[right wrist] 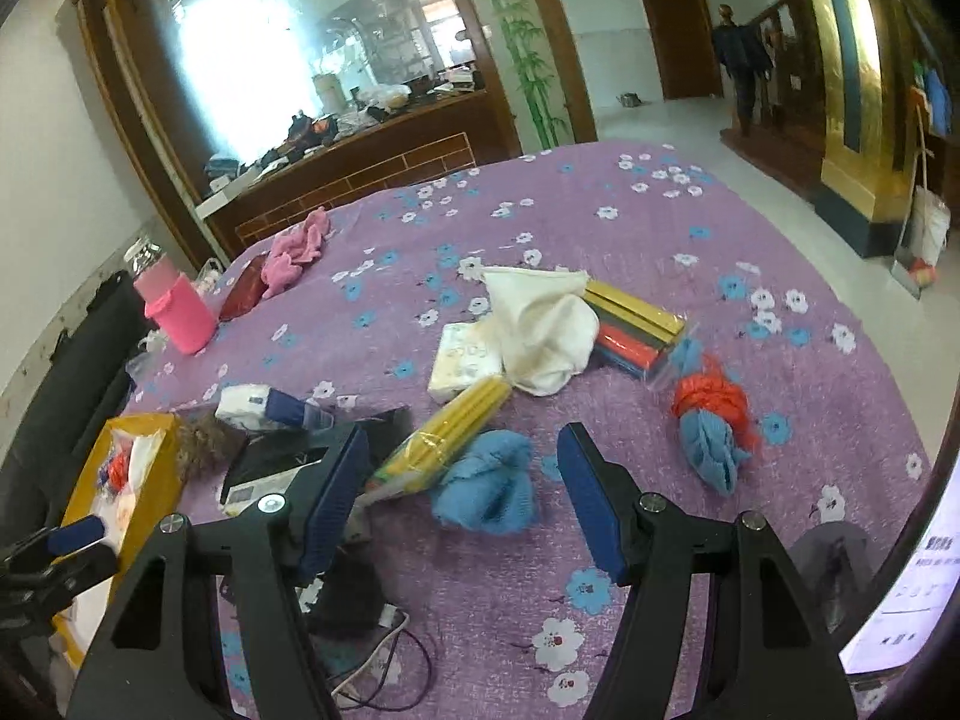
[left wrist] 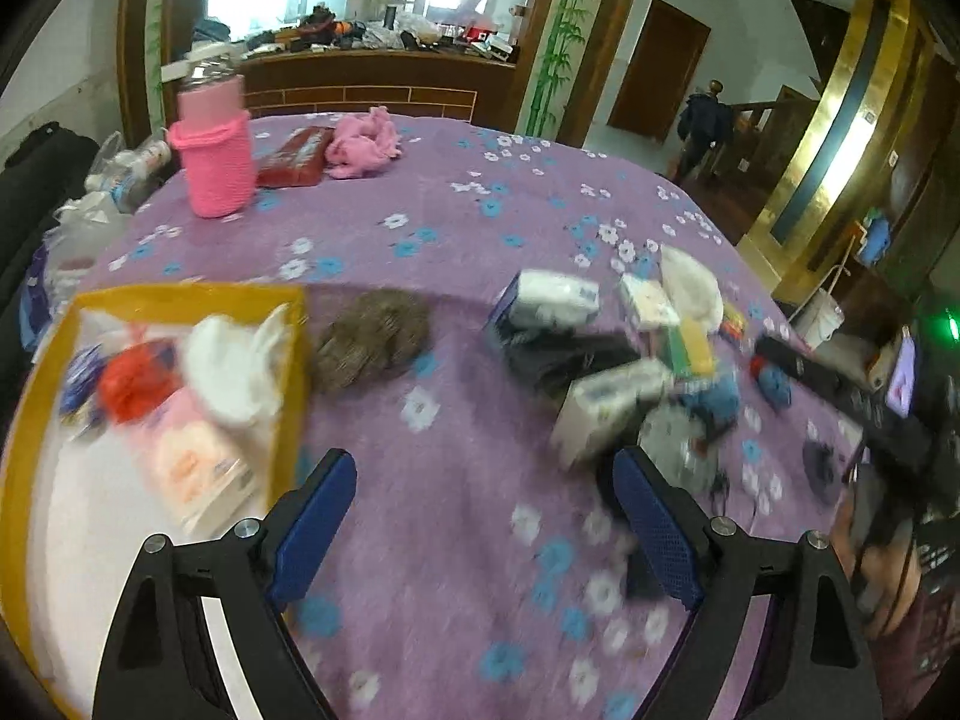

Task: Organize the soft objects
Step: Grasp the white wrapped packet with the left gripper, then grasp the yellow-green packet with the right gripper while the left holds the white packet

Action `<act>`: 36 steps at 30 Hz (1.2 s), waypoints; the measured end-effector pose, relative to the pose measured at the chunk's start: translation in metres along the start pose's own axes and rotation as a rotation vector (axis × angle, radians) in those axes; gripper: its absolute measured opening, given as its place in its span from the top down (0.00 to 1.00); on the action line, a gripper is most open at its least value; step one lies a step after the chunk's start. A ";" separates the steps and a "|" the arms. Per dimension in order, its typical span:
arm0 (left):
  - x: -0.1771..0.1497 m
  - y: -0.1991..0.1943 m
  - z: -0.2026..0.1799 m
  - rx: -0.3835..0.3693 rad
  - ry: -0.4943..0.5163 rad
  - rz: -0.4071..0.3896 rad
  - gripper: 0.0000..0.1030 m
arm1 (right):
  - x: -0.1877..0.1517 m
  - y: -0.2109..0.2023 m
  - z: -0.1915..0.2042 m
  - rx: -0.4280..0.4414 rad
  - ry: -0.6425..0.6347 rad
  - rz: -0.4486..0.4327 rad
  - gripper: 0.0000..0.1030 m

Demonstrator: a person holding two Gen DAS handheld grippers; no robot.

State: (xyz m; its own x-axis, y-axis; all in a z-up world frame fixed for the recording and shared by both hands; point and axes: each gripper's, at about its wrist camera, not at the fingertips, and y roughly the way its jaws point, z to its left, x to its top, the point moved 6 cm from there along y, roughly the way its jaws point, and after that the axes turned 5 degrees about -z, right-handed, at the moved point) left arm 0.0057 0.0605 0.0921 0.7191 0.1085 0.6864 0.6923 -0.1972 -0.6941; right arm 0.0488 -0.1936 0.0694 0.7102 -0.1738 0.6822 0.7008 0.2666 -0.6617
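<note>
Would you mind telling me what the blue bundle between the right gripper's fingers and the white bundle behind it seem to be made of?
The blue bundle looks like soft terry or fleece cloth: matte, fuzzy surface, rumpled folds. The white bundle looks like thin woven cotton cloth: smoother, matte, with sharp creases and a hemmed edge, slightly stained. Neither fibre can be confirmed by sight. The right gripper is open around the blue one, not touching it.

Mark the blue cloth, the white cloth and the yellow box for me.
blue cloth (right wrist: pixel 489 483), right wrist view, middle of the bundle
white cloth (right wrist: pixel 543 324), right wrist view, centre folds
yellow box (left wrist: pixel 180 294), left wrist view, far rim

Left gripper (left wrist: pixel 480 516) hangs wide open over the purple tablecloth (left wrist: pixel 468 540), yellow box (left wrist: pixel 180 297) of soft stuff at left.
</note>
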 end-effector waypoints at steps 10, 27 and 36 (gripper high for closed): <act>0.061 0.081 -0.048 0.055 0.159 -0.010 0.14 | -0.002 0.002 -0.007 0.001 0.026 0.004 0.37; 0.057 0.056 -0.034 -0.028 0.091 -0.075 0.52 | -0.004 0.007 -0.023 -0.006 0.073 0.000 0.37; 0.007 -0.038 0.030 -0.121 -0.152 -0.146 0.52 | -0.005 0.010 -0.020 -0.002 0.089 0.016 0.38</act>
State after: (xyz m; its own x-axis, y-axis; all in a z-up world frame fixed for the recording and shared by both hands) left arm -0.0141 0.0982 0.1164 0.6193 0.2881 0.7304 0.7837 -0.2833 -0.5527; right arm 0.0534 -0.2088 0.0533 0.7241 -0.2530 0.6416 0.6897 0.2676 -0.6728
